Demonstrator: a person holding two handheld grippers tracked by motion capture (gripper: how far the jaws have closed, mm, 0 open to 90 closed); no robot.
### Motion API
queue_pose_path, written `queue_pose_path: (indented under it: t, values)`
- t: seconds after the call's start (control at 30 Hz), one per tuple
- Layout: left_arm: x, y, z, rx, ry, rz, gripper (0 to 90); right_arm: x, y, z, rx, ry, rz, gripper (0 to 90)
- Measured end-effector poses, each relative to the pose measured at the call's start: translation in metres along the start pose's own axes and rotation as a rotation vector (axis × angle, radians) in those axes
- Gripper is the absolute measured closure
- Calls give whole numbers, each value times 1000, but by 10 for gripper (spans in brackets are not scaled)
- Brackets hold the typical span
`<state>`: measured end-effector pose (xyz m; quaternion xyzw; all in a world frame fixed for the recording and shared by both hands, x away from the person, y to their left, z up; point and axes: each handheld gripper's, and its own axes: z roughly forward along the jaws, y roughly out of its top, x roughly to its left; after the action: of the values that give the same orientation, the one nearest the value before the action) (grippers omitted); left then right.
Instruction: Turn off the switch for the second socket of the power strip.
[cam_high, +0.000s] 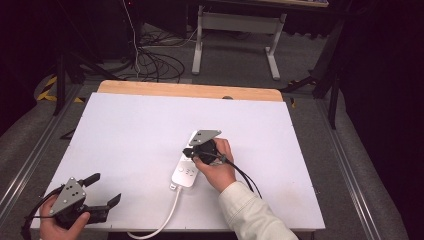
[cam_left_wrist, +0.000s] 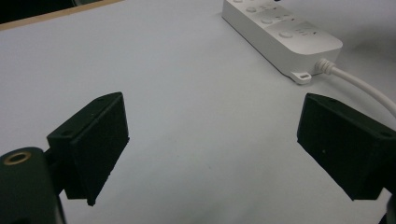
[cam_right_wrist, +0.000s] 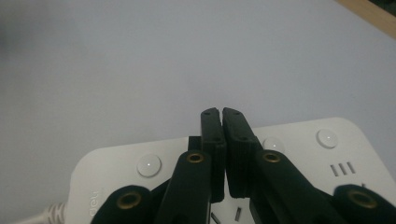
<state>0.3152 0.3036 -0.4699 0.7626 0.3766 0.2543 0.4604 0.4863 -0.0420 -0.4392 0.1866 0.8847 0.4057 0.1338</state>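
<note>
Over the strip, right gripper (cam_right_wrist: 220, 112): I see jaws pressed together, nothing between, above the white power strip (cam_high: 187, 167).
Left gripper (cam_high: 106, 190): jaws wide apart, empty, near table's (cam_high: 130, 130) front-left corner.
Writing: embossed, unreadable.
Strip axis: mid-table, running near-to-far; cord (cam_high: 162, 216) exits toward me.

The left tool (cam_left_wrist: 212, 144) hangs wide open over the white tabletop (cam_left_wrist: 187, 93), a white power strip (cam_left_wrist: 280, 32) beyond.
</note>
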Motion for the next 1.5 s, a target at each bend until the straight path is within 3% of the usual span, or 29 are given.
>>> queue_pose_path:
  t: [0.17, 0.53, 0.87, 1.07, 1.27, 1.5]
  values:
    - [0, 0, 1, 3, -5, 2, 95, 0, 5, -15, -41, 3, -1, 867]
    - [1, 1, 1, -2, 4, 0, 95, 1, 9, -31, -80, 3, -11, 802]
    - [0, 1, 1, -1, 5, -3, 95, 1, 9, -36, -90, 8, 12, 548]
    - [1, 1, -1, -9, 9, 0, 95, -2, 8, -52, -110, -12, 25, 413]
    - [1, 1, 0, -1, 12, 5, 96, -6, 2, -76, -137, -29, 29, 348]
    - [1, 1, 0, -8, 8, -1, 98, -6, -16, -95, -131, -52, 52, 261]
